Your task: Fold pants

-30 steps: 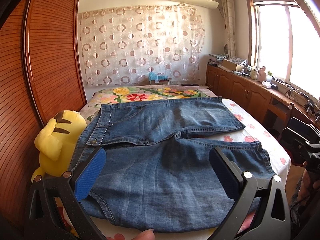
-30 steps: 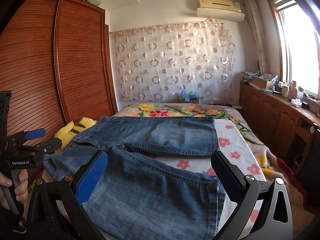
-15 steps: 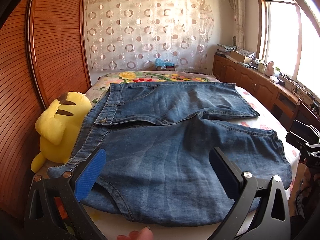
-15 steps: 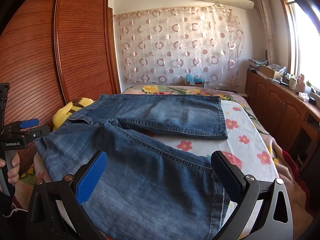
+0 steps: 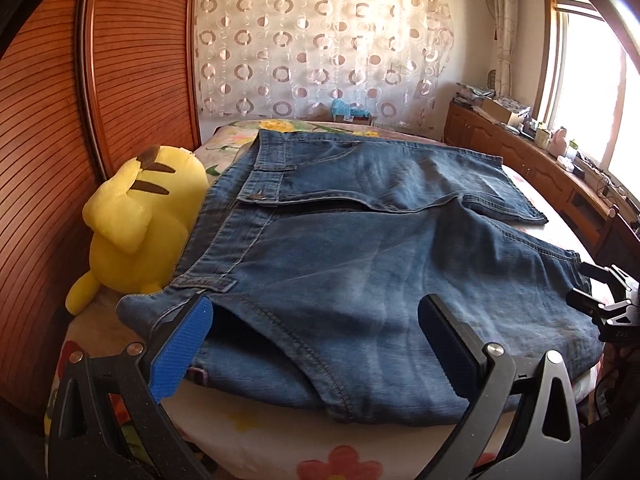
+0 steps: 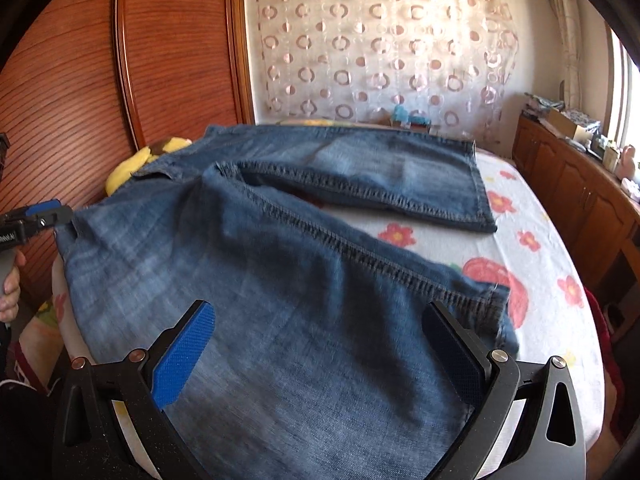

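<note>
I saw a pair of blue denim jeans (image 5: 360, 264) spread flat across a bed with a flowered sheet (image 6: 532, 264), waistband toward the wardrobe side and both legs running toward the window side. The legs lay apart in a narrow V, so no fold had been made yet.

My left gripper (image 5: 316, 344) sat low at the near edge by the waistband corner, its jaws spread wide and holding nothing — the blue pad (image 5: 180, 354) touched or just overlapped the denim beside a belt loop. I judged it was placed there to take the near hip corner.

My right gripper (image 6: 320, 352) hovered over the near leg close to its hem, jaws likewise spread wide and empty. Working both ends of the same leg made sense: lifting waist and hem together would carry the near leg over onto the far one without dragging or twisting it.

A yellow Pikachu plush (image 5: 140, 216) lay against the waistband on the wardrobe side, touching the cloth — it could snag the fold. A wooden wardrobe (image 5: 48, 120) stood behind it.
</note>
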A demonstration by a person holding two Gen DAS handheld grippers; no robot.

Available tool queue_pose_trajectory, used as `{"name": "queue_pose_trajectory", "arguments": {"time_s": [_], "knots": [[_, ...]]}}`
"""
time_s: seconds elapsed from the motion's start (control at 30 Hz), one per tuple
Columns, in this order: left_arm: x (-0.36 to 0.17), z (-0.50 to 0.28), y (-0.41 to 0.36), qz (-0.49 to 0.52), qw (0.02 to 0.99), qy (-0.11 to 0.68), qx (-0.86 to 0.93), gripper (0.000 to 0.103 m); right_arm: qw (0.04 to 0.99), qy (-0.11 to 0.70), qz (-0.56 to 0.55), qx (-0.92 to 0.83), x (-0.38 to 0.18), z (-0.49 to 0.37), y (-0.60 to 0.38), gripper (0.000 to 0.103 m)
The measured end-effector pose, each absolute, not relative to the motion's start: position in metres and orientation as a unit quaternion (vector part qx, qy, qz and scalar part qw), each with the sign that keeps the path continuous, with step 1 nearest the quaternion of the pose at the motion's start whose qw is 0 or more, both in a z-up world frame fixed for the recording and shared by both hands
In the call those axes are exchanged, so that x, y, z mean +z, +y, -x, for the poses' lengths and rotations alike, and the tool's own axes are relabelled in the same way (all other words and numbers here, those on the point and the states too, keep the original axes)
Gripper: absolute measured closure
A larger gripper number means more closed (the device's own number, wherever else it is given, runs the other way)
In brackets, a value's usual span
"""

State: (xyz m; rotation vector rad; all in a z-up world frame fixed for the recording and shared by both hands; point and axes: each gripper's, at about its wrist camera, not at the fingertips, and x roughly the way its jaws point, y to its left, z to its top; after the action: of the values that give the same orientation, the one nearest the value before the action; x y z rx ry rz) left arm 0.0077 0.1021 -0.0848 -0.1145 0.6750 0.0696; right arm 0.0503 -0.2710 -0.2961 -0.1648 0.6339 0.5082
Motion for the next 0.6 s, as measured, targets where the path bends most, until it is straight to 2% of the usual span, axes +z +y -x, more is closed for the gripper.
{"name": "queue_pose_trajectory", "arguments": {"time_s": [0.17,0.23,0.37,0.47,0.53,0.6], "knots": [[-0.092,0.002,0.126,0.065,0.939,0.333,0.052,0.006,0.912,0.325,0.086,0.236,-0.297,-0.055,-0.279,0.0],[-0.094,0.004,0.135,0.073,0.937,0.336,0.057,0.014,0.911,0.331,0.087,0.232,-0.297,-0.057,-0.283,0.0],[-0.098,0.01,0.152,0.079,0.935,0.339,0.074,0.019,0.909,0.342,0.088,0.222,-0.302,-0.052,-0.284,0.0],[-0.1,0.012,0.163,0.089,0.932,0.341,0.08,0.027,0.91,0.338,0.104,0.216,-0.305,-0.047,-0.286,0.0],[-0.102,0.013,0.171,0.099,0.93,0.342,0.086,0.037,0.911,0.336,0.103,0.216,-0.306,-0.047,-0.287,0.0],[-0.104,0.013,0.178,0.108,0.928,0.345,0.092,0.041,0.911,0.336,0.106,0.217,-0.306,-0.045,-0.286,0.0]]}}
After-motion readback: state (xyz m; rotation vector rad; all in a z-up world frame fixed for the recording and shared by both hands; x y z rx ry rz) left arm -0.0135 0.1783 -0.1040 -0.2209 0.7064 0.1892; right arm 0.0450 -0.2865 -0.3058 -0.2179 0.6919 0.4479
